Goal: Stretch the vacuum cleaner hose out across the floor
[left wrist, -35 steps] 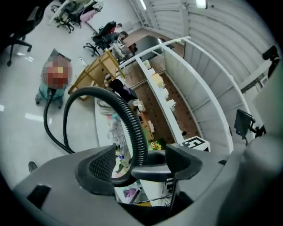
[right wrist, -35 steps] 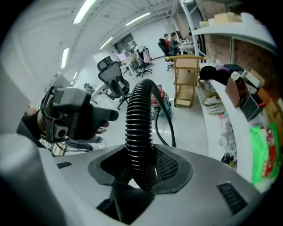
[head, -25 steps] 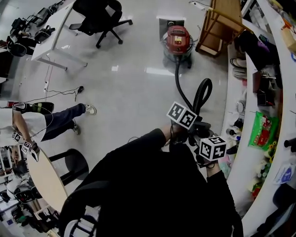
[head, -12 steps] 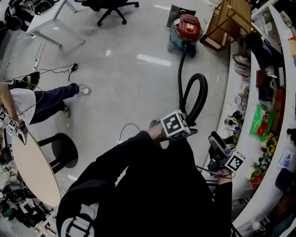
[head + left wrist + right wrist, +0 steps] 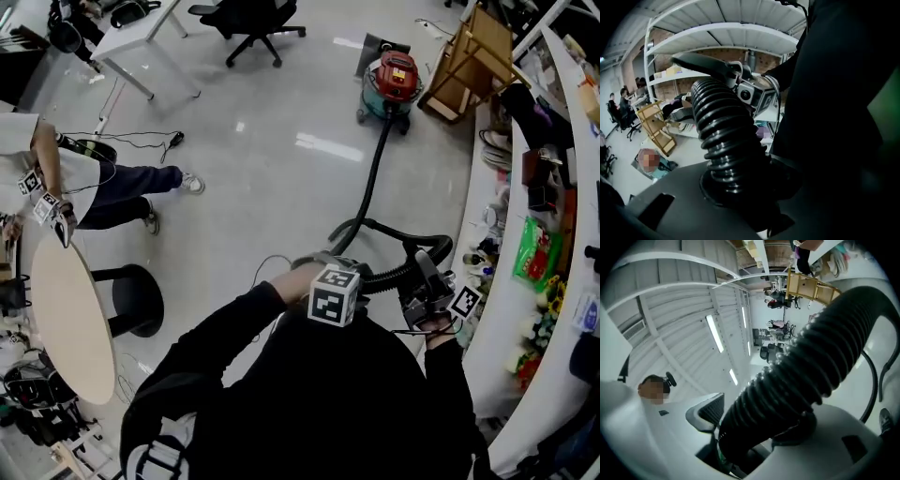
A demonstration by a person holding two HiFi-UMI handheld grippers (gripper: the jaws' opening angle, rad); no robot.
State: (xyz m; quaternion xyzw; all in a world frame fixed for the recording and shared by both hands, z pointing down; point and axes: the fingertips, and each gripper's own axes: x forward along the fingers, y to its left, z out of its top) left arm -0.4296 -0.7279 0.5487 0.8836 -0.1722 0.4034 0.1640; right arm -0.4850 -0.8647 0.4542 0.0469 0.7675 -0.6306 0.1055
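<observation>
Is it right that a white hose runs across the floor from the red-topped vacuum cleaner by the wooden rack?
Not quite. The hose is black, not white, as the head view shows. It does run across the floor from the red-topped vacuum cleaner by the wooden rack.

- The vacuum cleaner is standing on the floor at the far end, just left of a wooden rack
- The hose is running from it toward the camera wearer, then curling into a loop on the right, close before the curved counter
- An office chair is standing behind and left of the cleaner, beside a desk
- A seated person is sitting at the left, well apart from the hose, with a cable lying on the floor behind them
- A round table is standing at the near left, with what may be a stool sitting just beside its right edge
</observation>
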